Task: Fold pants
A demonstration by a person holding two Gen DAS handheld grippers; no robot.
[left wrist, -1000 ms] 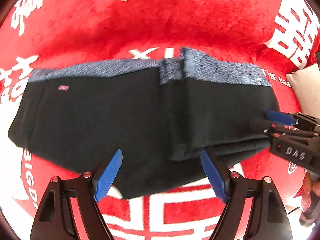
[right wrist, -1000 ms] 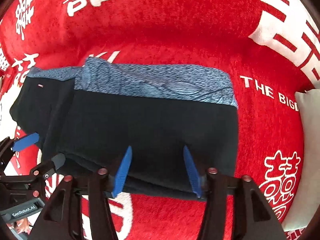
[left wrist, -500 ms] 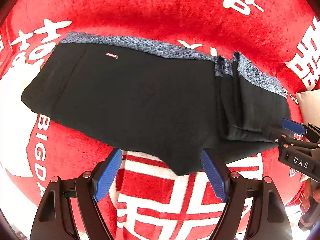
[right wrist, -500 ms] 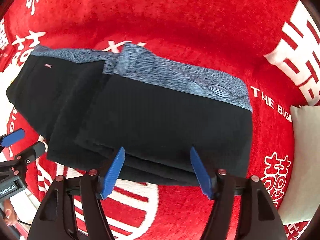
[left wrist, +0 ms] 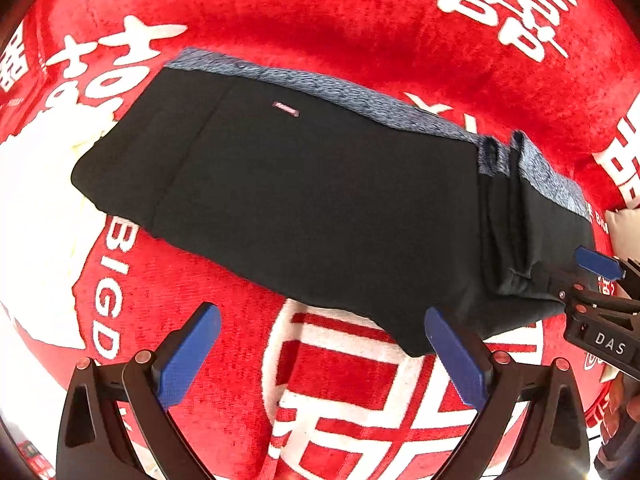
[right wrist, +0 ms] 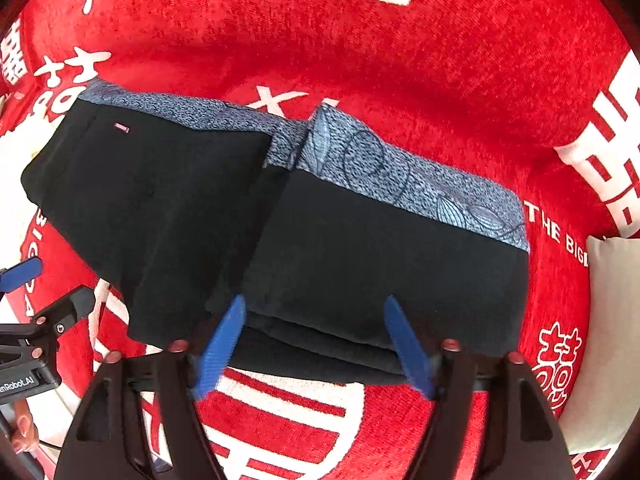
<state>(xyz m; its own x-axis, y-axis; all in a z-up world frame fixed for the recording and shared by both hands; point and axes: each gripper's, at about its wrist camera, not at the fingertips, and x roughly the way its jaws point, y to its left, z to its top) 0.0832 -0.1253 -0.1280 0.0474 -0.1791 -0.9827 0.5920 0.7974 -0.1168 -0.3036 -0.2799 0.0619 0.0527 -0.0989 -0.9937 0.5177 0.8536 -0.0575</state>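
One pair of black pants (left wrist: 320,208) with a blue-grey patterned waistband (right wrist: 400,176) lies flat on the red blanket (left wrist: 360,20) printed with white characters. The garment is already folded over itself: the right portion forms a stacked layer on top of the left portion, and the long axis runs left to right across both views.

Left of the pants' near edge, the left gripper (left wrist: 320,356) hovers with its jaws spread wide and nothing between them. The pants lie ahead of it, their near hem just beyond the blue fingertips (left wrist: 188,352).

At the right end of the pants, the right gripper (right wrist: 316,344) has its jaws released and straddling the near edge of the stacked layer; whether the pads touch cloth cannot be determined.

Judgement: the right gripper is nearer to the cloth, so it is better placed for a next grasp on the stacked end.

Count: one pair of pants, two grippers, one pale cushion (right wrist: 612,320) right of the pants.
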